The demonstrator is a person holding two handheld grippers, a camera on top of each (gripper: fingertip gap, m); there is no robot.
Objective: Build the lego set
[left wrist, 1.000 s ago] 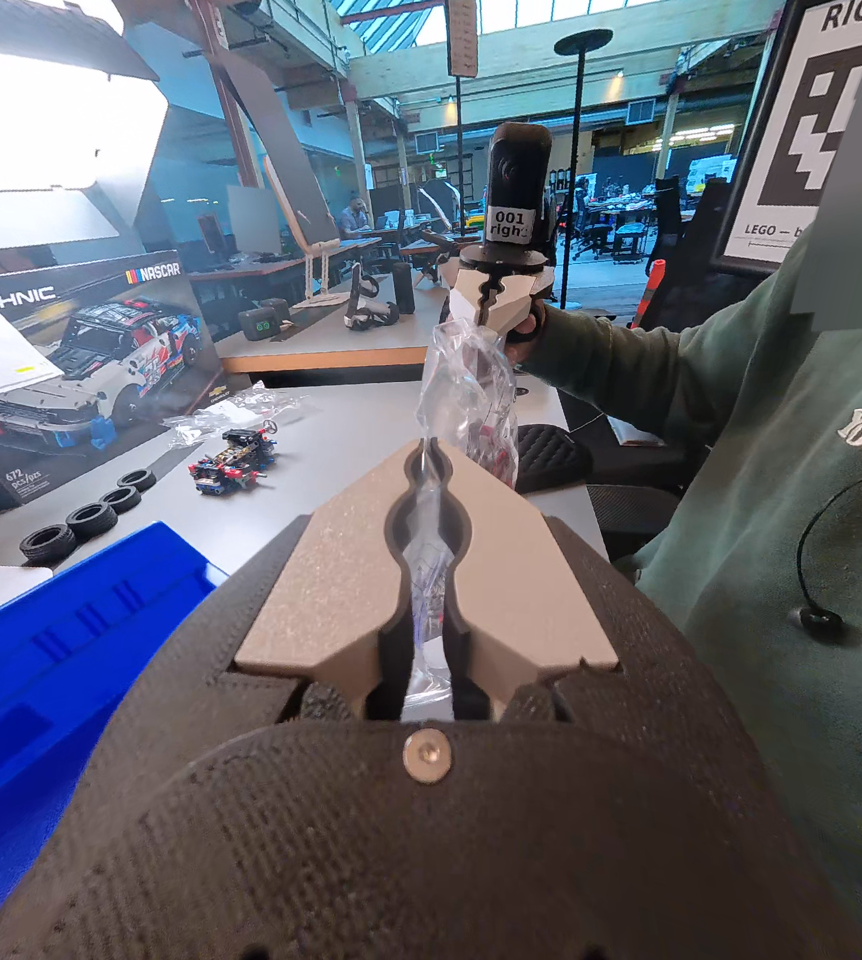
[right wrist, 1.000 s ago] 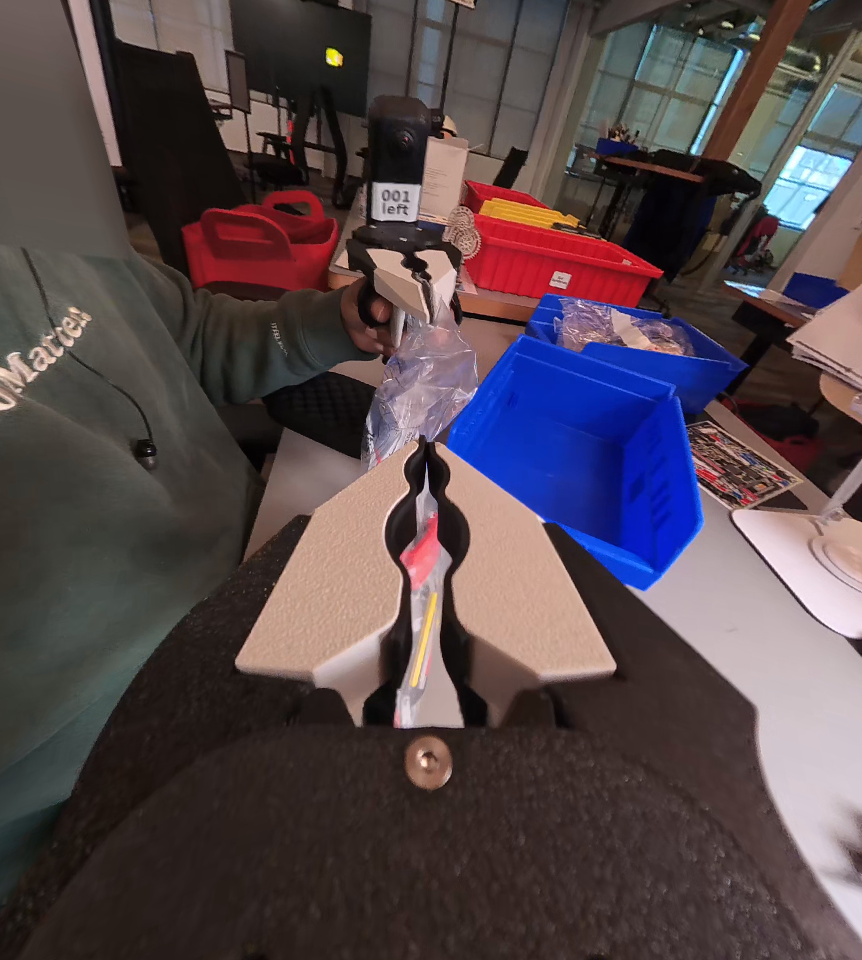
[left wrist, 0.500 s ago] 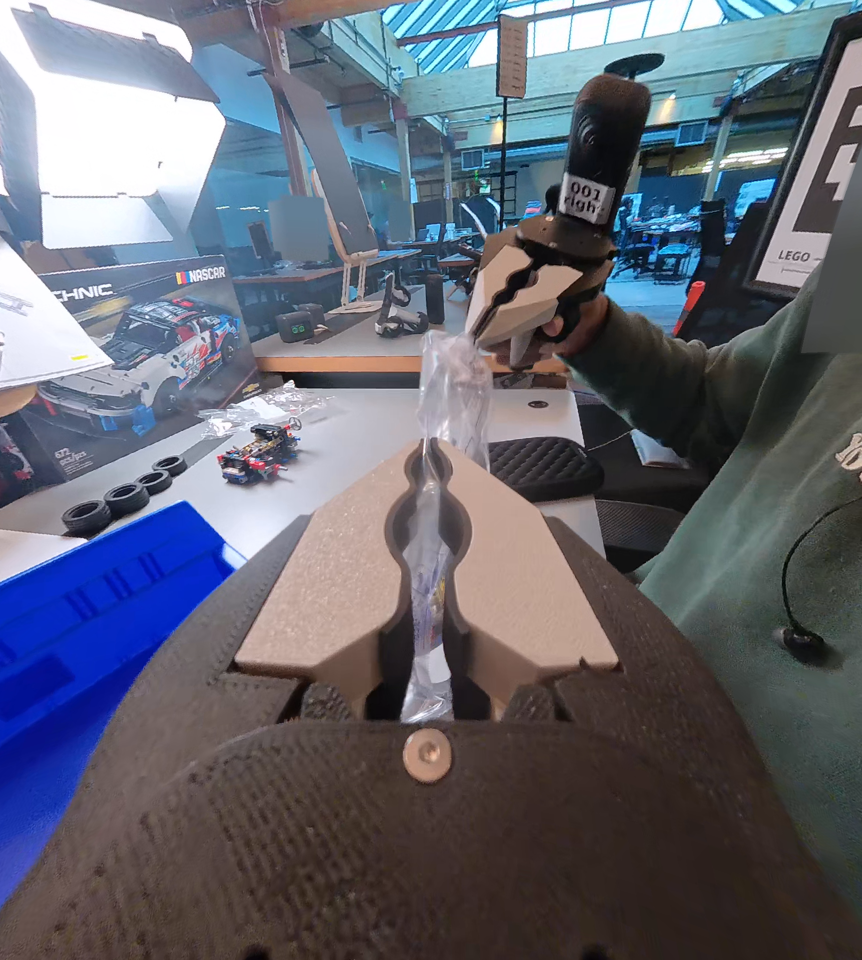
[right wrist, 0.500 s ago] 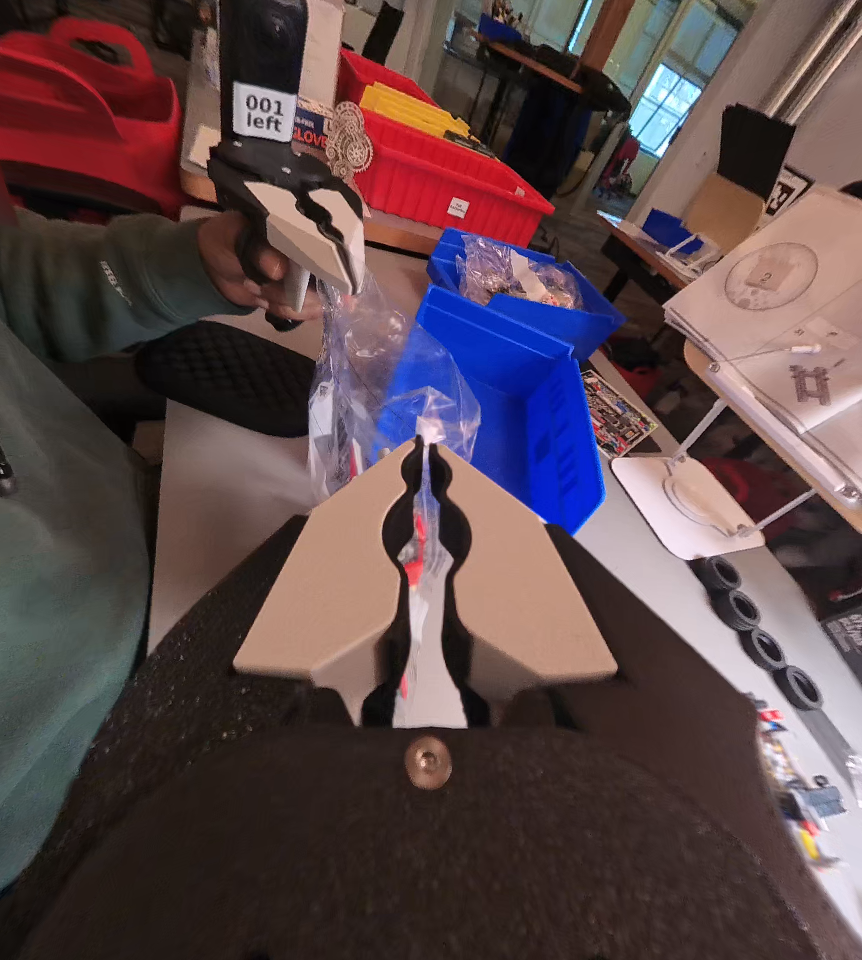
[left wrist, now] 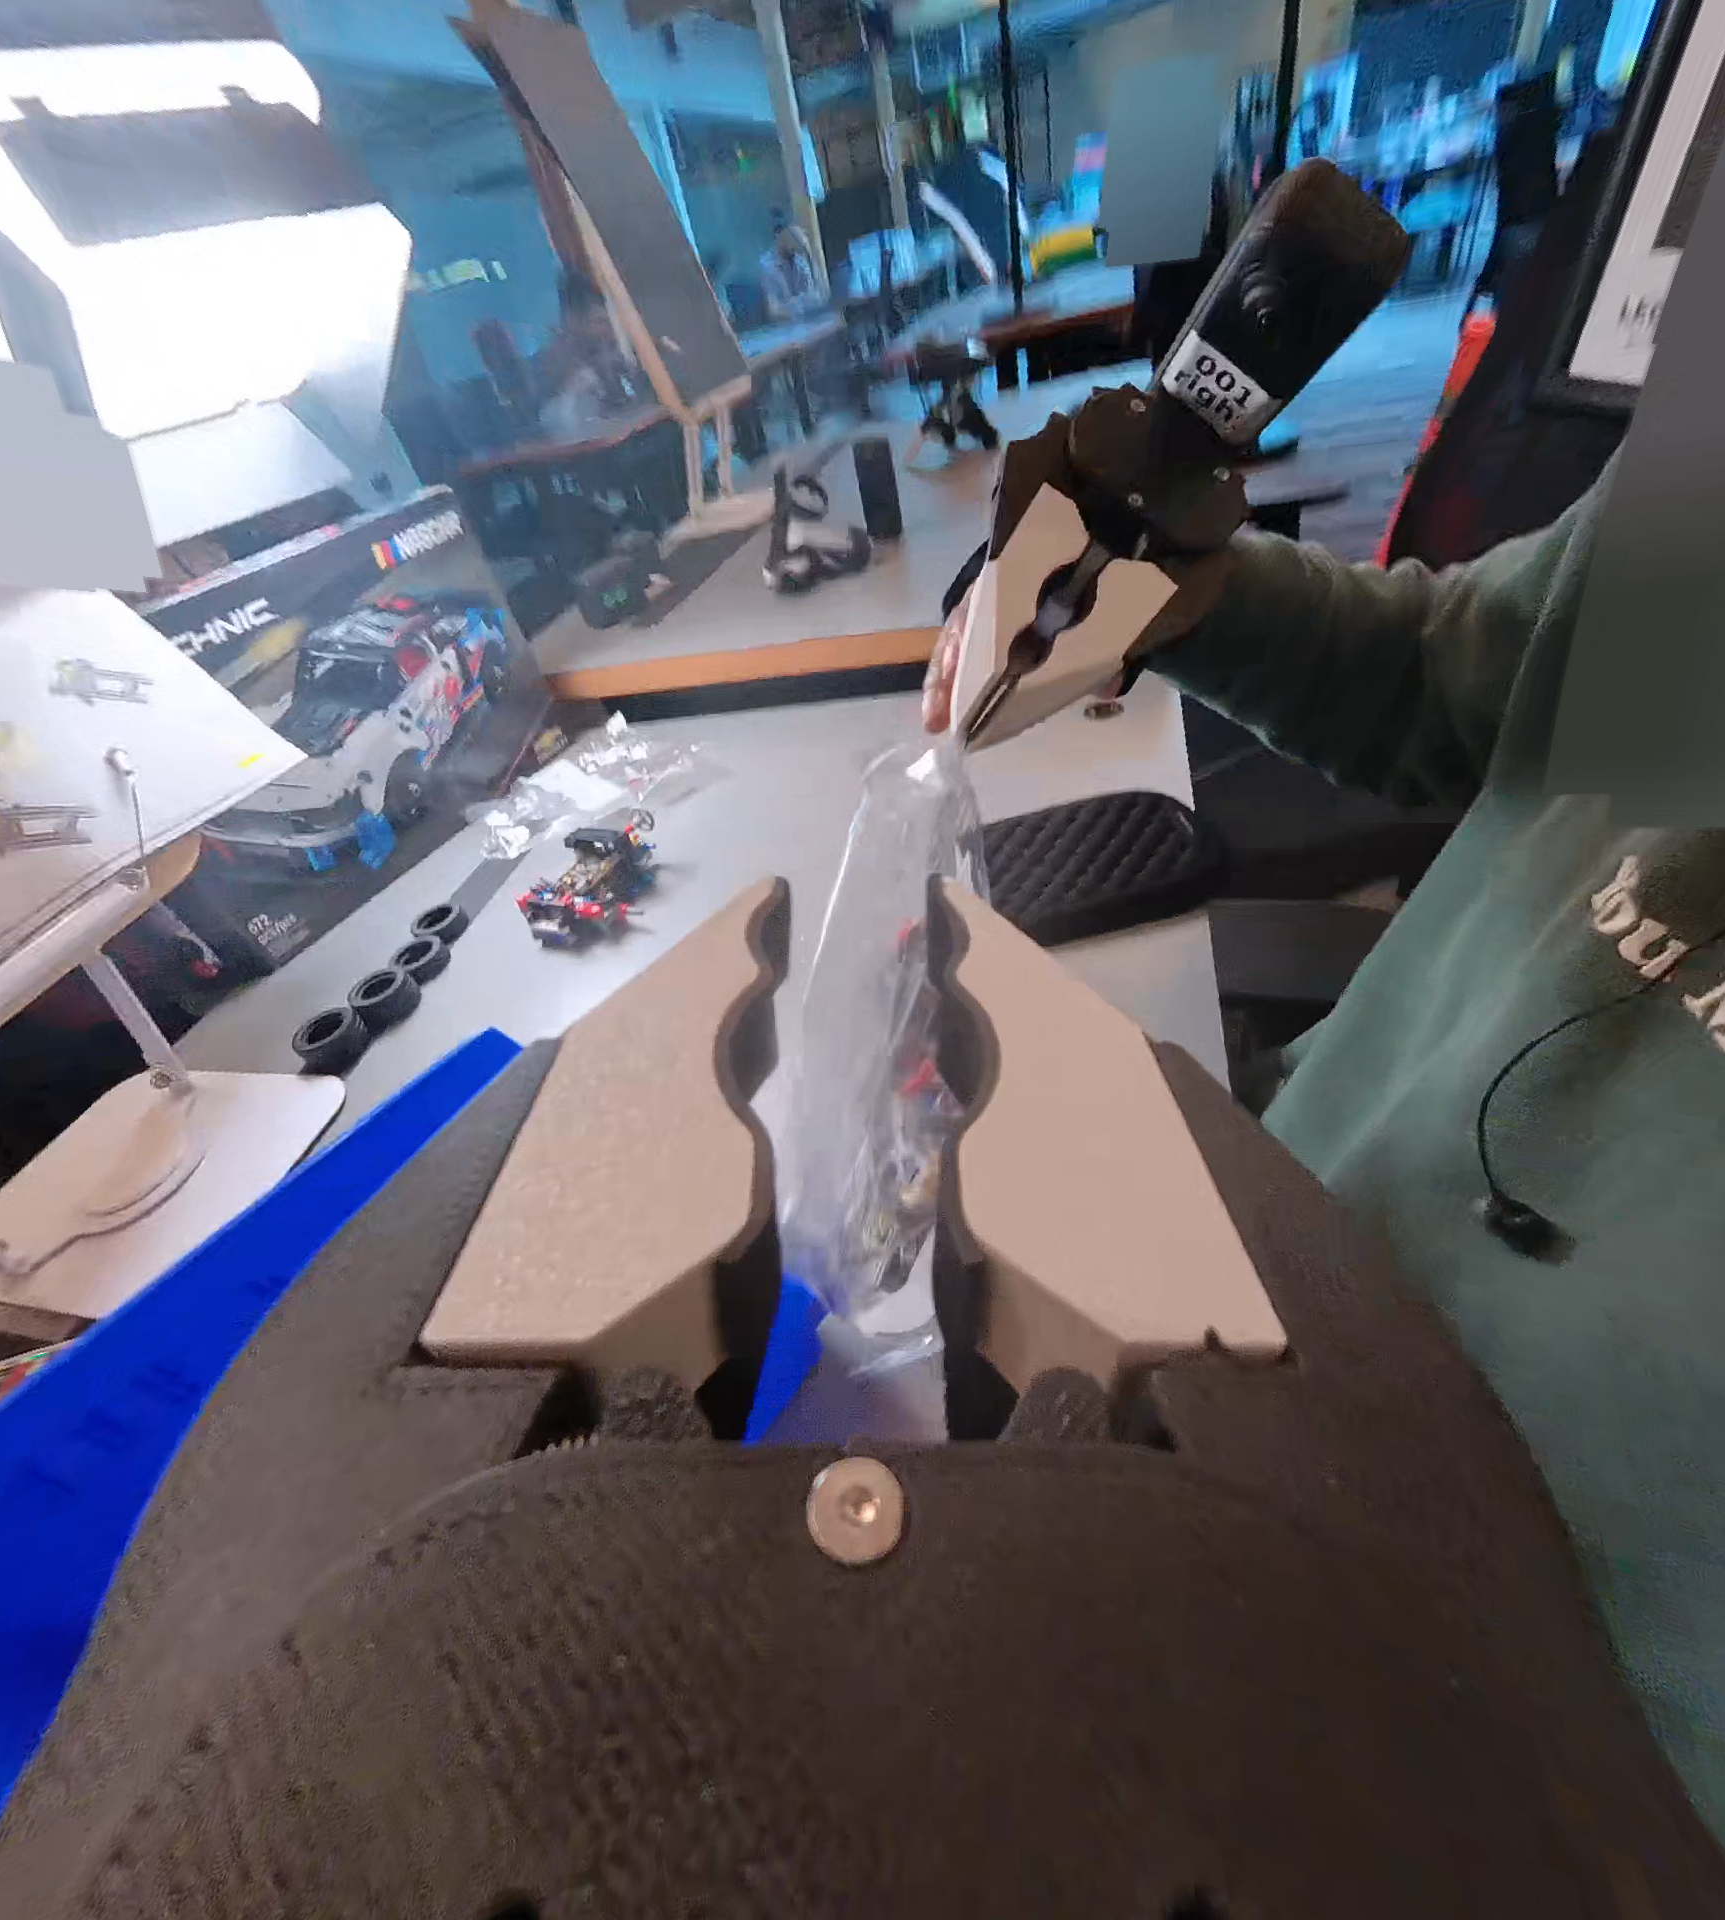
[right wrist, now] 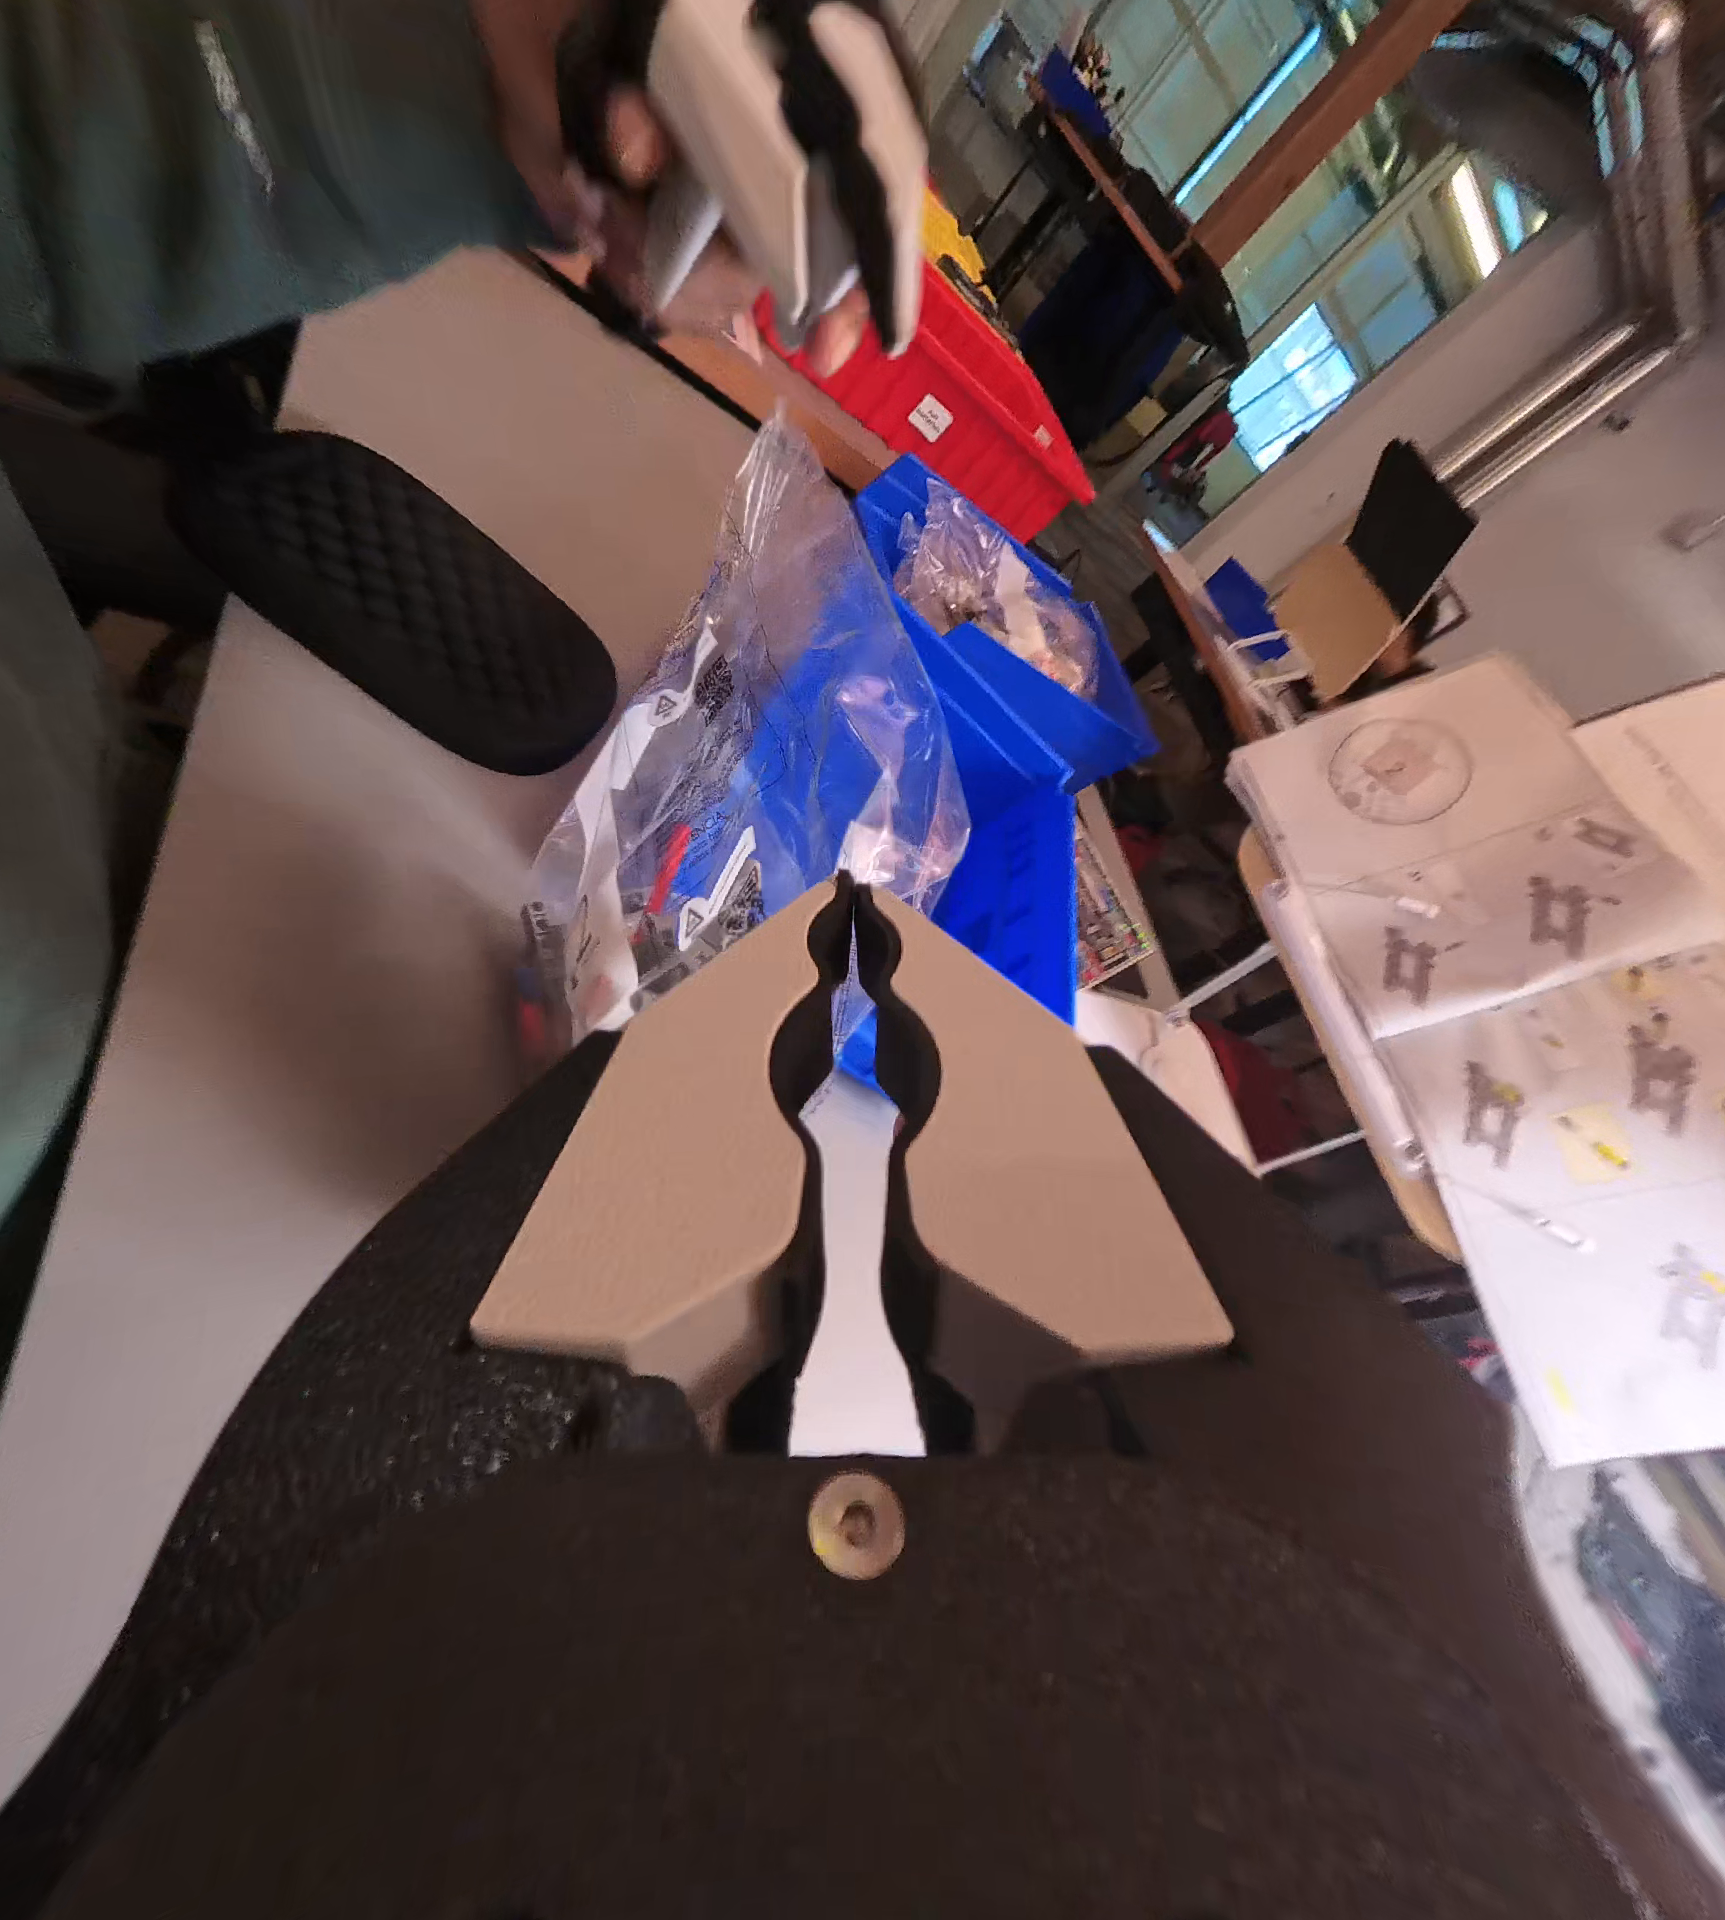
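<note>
A clear plastic bag (left wrist: 879, 1039) of small lego parts hangs from my right gripper (left wrist: 957, 732), which pinches its top corner. In the right wrist view my right gripper (right wrist: 850, 894) is shut on the bag (right wrist: 764, 727), whose bottom reaches the grey table (right wrist: 318, 935). My left gripper (left wrist: 858, 894) is open; the bag passes through the gap between its fingers. In the right wrist view the left gripper (right wrist: 842, 332) is open above the bag and apart from it. A partly built car chassis (left wrist: 588, 883) and several black tyres (left wrist: 380, 997) lie on the table.
A blue bin (left wrist: 110, 1403) sits below my left gripper, behind the bag in the right wrist view (right wrist: 1003, 894). A second blue bin (right wrist: 1024, 644) holds more bags; a red bin (right wrist: 972, 416) is behind. An instruction booklet (right wrist: 1564, 1039), the set's box (left wrist: 370, 665) and a black armrest (right wrist: 390, 603) border the table. The black armrest (right wrist: 390, 603) sits 25 cm or so from the ends of my left fingers.
My left gripper has opened and let go of the bag. The right gripper has tilted and moved down toward the table, and the bag now hangs from it alone.
</note>
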